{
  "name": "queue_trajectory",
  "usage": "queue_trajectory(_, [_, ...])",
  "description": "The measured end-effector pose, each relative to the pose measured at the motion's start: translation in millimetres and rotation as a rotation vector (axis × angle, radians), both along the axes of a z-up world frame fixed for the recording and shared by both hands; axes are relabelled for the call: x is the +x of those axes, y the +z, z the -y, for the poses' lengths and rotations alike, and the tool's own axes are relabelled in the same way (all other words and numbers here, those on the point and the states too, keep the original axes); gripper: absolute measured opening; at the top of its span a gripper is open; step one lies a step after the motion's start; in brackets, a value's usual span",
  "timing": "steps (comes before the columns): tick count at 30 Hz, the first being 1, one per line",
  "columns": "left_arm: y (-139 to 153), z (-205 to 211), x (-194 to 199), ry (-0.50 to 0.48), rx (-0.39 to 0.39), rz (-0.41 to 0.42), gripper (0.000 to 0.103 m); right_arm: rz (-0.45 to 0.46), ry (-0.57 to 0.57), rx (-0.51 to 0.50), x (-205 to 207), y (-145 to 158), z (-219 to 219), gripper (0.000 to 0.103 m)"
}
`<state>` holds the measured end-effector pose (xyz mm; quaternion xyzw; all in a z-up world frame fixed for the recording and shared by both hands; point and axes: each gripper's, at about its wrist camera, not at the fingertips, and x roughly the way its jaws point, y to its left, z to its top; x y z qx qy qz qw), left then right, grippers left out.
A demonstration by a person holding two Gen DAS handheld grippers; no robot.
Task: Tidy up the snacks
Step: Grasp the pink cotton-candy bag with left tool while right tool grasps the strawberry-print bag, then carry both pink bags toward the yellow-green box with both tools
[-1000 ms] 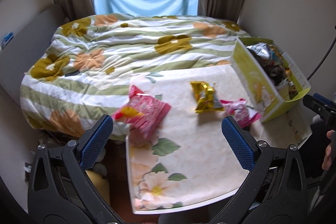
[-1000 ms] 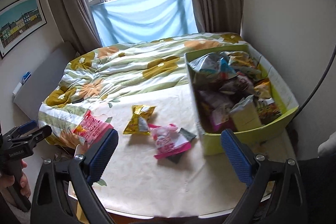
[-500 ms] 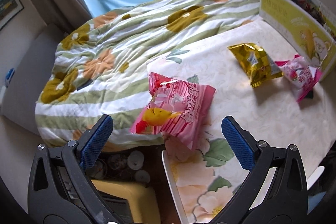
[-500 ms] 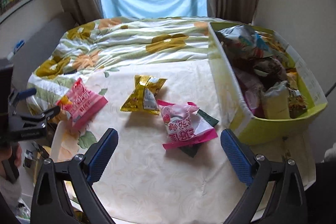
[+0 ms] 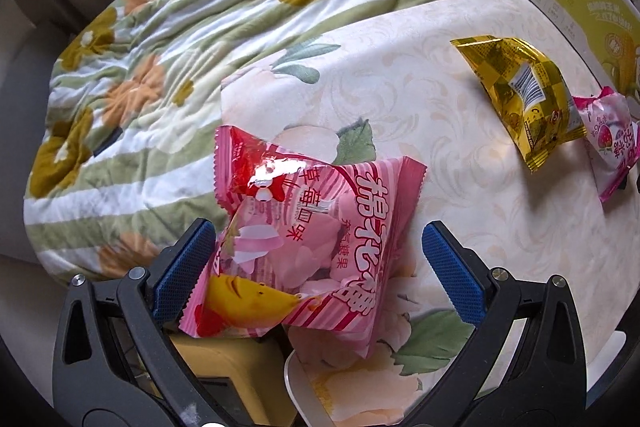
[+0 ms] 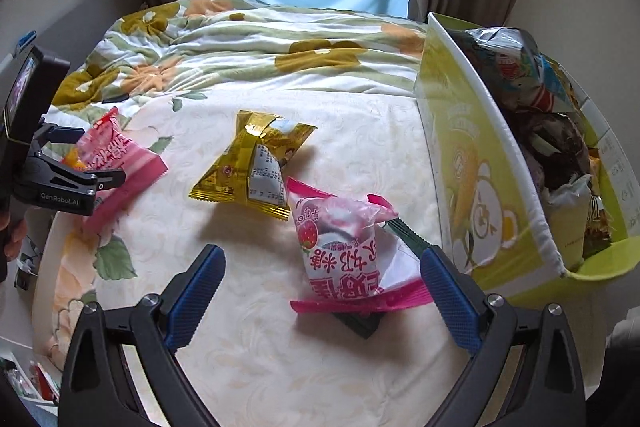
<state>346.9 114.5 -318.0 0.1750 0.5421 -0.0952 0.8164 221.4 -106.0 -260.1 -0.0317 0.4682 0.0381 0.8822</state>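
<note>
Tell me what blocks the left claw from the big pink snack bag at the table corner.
Nothing visible. The left claw is open, with the pink snack bag already between its fingers, hanging partly over the table edge.

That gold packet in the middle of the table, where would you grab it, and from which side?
Probably by the flat crimped end seam of the gold packet, the one facing the right gripper, coming from the near side. The middle is puffed and slippery-looking; the seam is thin and flat. That gripper's jaws are open.

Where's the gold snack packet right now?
The gold snack packet lies mid-table in the right wrist view, between the pink marshmallow bag on the left and the strawberry candy bag.
</note>
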Motion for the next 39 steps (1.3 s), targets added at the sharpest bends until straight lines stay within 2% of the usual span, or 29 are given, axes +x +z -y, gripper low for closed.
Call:
queue_trajectory(5, [-3, 2, 5, -0.012, 0.004, -0.014, 0.101, -0.008, 0.004, -0.070, 5, -14, -2, 0.097])
queue_trajectory(10, [-3, 5, 5, -0.024, 0.011, -0.016, 0.091, -0.023, 0.000, -0.077, 10, -25, -1, 0.095])
queue_trajectory(13, [0, 8, 4, -0.034, 0.015, -0.007, 0.086, -0.033, 0.005, -0.081, 14, -31, -3, 0.089])
queue_trajectory(20, [0, 11, 3, -0.054, -0.005, -0.016, 0.082, -0.055, 0.004, -0.108, 24, -46, -5, 0.076])
queue_trajectory(28, [4, 7, 2, -0.039, -0.038, -0.036, 0.080, -0.052, -0.001, -0.136, 30, -50, -7, 0.076])
queue_trajectory(31, [6, 6, -2, -0.031, -0.058, -0.043, 0.079, -0.056, -0.014, -0.145, 32, -52, -4, 0.069])
queue_trajectory(33, [7, 6, -5, -0.028, -0.068, -0.048, 0.079, -0.063, -0.019, -0.150, 33, -55, -2, 0.061])
queue_trajectory(35, [7, 6, -10, -0.025, -0.079, -0.052, 0.078, -0.058, -0.016, -0.153, 32, -54, 0, 0.058])
queue_trajectory(39, [9, 7, -16, -0.016, -0.107, -0.058, 0.078, -0.039, -0.001, -0.162, 26, -47, -3, 0.042])
